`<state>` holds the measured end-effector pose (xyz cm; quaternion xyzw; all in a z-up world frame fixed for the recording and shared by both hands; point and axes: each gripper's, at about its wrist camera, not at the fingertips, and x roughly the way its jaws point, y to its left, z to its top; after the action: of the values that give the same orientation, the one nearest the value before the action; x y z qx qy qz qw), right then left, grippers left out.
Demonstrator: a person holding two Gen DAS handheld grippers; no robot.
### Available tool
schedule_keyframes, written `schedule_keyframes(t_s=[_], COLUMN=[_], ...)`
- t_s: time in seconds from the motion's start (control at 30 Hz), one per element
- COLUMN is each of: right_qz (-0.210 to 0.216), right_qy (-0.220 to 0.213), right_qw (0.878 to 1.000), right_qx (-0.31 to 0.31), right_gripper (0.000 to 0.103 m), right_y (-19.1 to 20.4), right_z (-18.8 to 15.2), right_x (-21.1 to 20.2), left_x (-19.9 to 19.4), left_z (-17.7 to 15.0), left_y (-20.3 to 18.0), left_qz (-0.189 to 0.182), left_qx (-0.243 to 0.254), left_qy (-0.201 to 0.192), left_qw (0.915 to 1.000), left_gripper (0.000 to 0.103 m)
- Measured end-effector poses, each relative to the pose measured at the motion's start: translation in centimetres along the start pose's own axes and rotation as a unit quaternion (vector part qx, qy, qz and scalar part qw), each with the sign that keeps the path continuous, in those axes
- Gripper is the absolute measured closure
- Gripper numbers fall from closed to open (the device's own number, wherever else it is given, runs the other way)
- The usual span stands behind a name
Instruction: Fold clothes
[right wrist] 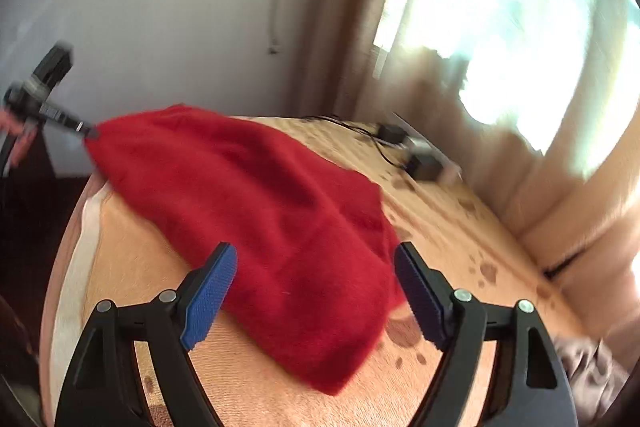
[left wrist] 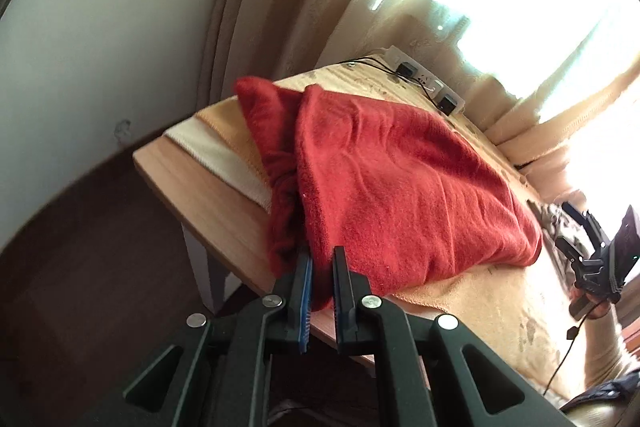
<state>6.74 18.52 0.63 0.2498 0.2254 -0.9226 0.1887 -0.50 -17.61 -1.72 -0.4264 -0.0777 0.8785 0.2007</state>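
A red fleece garment (left wrist: pixel 400 179) lies bunched on the table, one side doubled over in a fold. My left gripper (left wrist: pixel 322 254) is shut on its near edge, and the cloth rises from the pinch. In the right wrist view the same left gripper (right wrist: pixel 90 133) pulls a corner of the red garment (right wrist: pixel 260 195) up at the far left. My right gripper (right wrist: pixel 316 255) hovers open just above the garment's near end, and neither blue pad touches it. The left wrist view shows the right gripper (left wrist: pixel 576 235) small at the right edge, beyond the cloth.
A beige spotted cover (left wrist: pixel 480 307) is spread over the wooden table (left wrist: pixel 208 195). A white power strip (left wrist: pixel 428 83) with black plugs and cables sits at the far edge. Behind it hang beige curtains (left wrist: pixel 280 7) by a bright window. Brown fabric (right wrist: pixel 588 367) lies at the lower right.
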Motion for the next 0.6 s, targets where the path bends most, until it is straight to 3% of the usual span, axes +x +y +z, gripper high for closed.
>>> schedule_keyframes(t_s=[0.1, 0.27, 0.4, 0.47, 0.5, 0.57, 0.6], right_qz=[0.030, 0.059, 0.066, 0.067, 0.067, 0.059, 0.055], right_qy=[0.015, 0.045, 0.060, 0.069, 0.073, 0.075, 0.075], right_qw=[0.993, 0.988, 0.988, 0.988, 0.988, 0.988, 0.988], right_qx=[-0.110, -0.133, -0.130, -0.123, -0.120, -0.124, -0.126], right_gripper=[0.028, 0.034, 0.033, 0.032, 0.031, 0.029, 0.027], right_y=[5.2, 7.3, 6.9, 6.5, 6.3, 6.2, 6.2], right_z=[0.3, 0.3, 0.0, -0.2, -0.3, -0.6, -0.7], right_x=[2.0, 4.9, 6.2, 6.6, 6.8, 7.2, 7.3], left_x=[-0.6, -0.7, -1.5, -1.5, -1.1, 0.3, 1.1], left_z=[-0.4, -1.1, -1.6, -2.4, -3.1, -5.3, -6.5], left_y=[-2.9, -5.0, -5.3, -6.2, -6.8, -8.5, -9.4], left_qz=[0.054, 0.130, 0.222, 0.240, 0.244, 0.246, 0.248], left_qx=[0.090, 0.181, 0.227, 0.277, 0.314, 0.408, 0.455], left_qy=[-0.008, -0.008, -0.045, -0.056, -0.055, -0.044, -0.042], left_qw=[0.9944, 0.9748, 0.9471, 0.9287, 0.9160, 0.8780, 0.8545], left_gripper=[0.094, 0.094, 0.094, 0.093, 0.087, 0.054, 0.021])
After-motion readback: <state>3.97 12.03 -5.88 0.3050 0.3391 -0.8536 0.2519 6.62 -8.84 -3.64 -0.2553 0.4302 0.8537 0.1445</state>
